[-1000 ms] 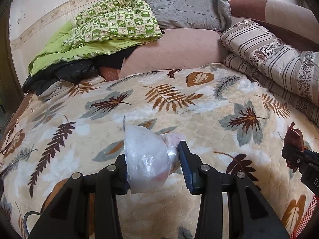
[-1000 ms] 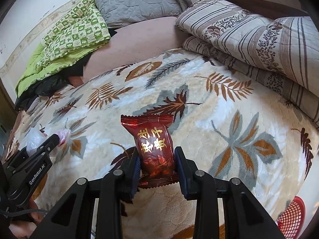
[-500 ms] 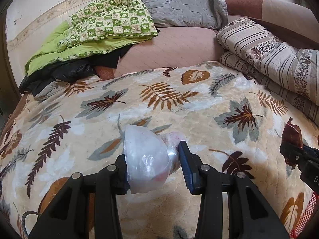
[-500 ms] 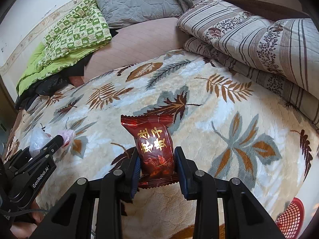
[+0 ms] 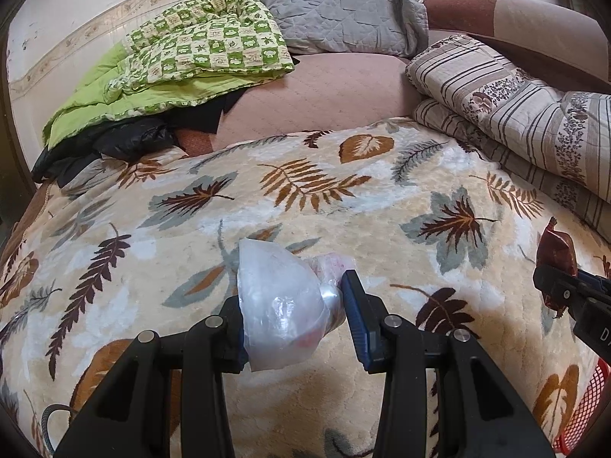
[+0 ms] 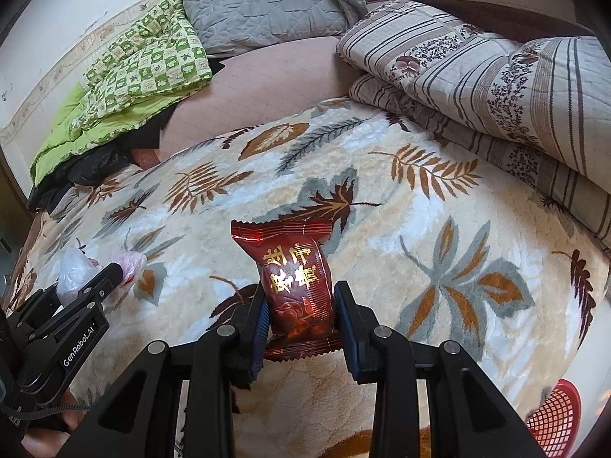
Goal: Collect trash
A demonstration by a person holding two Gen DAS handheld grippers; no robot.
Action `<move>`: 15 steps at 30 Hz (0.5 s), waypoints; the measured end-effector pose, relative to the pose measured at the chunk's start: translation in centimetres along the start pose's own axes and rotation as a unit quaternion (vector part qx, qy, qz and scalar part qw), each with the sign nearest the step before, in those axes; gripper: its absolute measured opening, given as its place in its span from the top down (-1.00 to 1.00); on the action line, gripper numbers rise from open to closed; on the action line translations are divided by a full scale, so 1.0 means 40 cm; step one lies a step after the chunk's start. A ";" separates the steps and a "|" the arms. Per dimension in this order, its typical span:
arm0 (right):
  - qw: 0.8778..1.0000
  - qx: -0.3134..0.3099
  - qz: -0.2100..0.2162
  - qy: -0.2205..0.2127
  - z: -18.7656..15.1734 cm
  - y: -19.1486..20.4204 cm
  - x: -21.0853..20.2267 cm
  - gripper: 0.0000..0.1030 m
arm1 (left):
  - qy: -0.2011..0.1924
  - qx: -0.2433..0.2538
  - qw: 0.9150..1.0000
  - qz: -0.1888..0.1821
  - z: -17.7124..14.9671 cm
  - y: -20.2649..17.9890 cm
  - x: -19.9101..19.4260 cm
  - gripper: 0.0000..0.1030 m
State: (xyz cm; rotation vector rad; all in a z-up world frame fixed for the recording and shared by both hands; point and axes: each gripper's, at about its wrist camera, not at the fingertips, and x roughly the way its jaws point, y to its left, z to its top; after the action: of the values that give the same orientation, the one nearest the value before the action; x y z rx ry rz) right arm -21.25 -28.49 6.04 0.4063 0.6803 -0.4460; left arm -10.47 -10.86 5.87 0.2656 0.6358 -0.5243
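My left gripper (image 5: 294,305) is shut on a crumpled clear plastic bag (image 5: 280,305) and holds it above the leaf-patterned blanket (image 5: 305,198). The bag also shows in the right wrist view (image 6: 74,273) at the far left, in the left gripper (image 6: 91,286). My right gripper (image 6: 299,316) is shut on a dark red snack wrapper (image 6: 296,282) with gold characters, held upright over the blanket (image 6: 439,229). The wrapper also shows at the right edge of the left wrist view (image 5: 555,263).
A red mesh basket (image 6: 553,416) sits low at the bottom right, also seen in the left wrist view (image 5: 582,412). Striped folded quilts (image 5: 515,114) lie at the right. A green quilt (image 5: 183,65) and grey pillow (image 5: 336,7) lie at the back.
Both grippers have drifted slightly back and up from the bed with their loads still held. The grips are unchanged.
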 end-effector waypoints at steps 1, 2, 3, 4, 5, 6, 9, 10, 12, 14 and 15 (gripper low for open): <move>1.000 0.000 -0.002 -0.002 -0.001 0.000 -0.002 0.31 | 0.000 0.001 1.000 0.000 0.000 -0.001 -0.001 0.22; 1.000 0.000 -0.002 -0.002 -0.001 -0.001 -0.004 0.31 | 0.000 0.001 1.000 -0.002 0.000 -0.002 -0.003 0.22; 1.000 0.001 -0.002 -0.003 0.000 -0.003 -0.008 0.31 | 0.000 0.001 1.000 -0.003 0.000 -0.002 -0.004 0.22; 1.000 0.003 -0.001 -0.004 -0.002 -0.004 -0.012 0.31 | -0.001 0.002 1.000 -0.004 -0.001 -0.003 -0.007 0.22; 1.000 0.004 0.000 -0.006 -0.002 -0.006 -0.017 0.31 | 0.000 0.002 1.000 -0.006 -0.002 -0.004 -0.008 0.22; 1.000 0.007 0.001 -0.009 -0.001 -0.008 -0.026 0.31 | -0.001 0.003 1.000 -0.008 -0.003 -0.005 -0.012 0.22; 1.000 0.013 0.005 -0.018 0.001 -0.008 -0.051 0.31 | 0.000 0.005 1.000 -0.012 -0.008 -0.008 -0.020 0.22; 1.000 0.014 0.008 -0.022 0.001 -0.007 -0.064 0.31 | -0.001 0.006 1.000 -0.013 -0.009 -0.010 -0.023 0.22; 0.999 0.013 0.006 -0.033 -0.003 -0.006 -0.088 0.31 | -0.003 0.012 1.000 -0.015 -0.014 -0.019 -0.032 0.22; 0.999 0.014 0.003 -0.039 -0.013 -0.008 -0.109 0.31 | -0.005 0.016 1.000 -0.018 -0.017 -0.027 -0.043 0.22; 0.999 0.017 0.003 -0.041 -0.021 -0.013 -0.121 0.31 | -0.005 0.017 1.000 -0.020 -0.018 -0.030 -0.048 0.22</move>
State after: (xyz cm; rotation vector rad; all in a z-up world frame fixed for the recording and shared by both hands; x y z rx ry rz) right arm -25.29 -27.27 8.60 0.4196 0.5921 -0.4667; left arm -12.79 -10.84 6.41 0.2821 0.6235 -0.5740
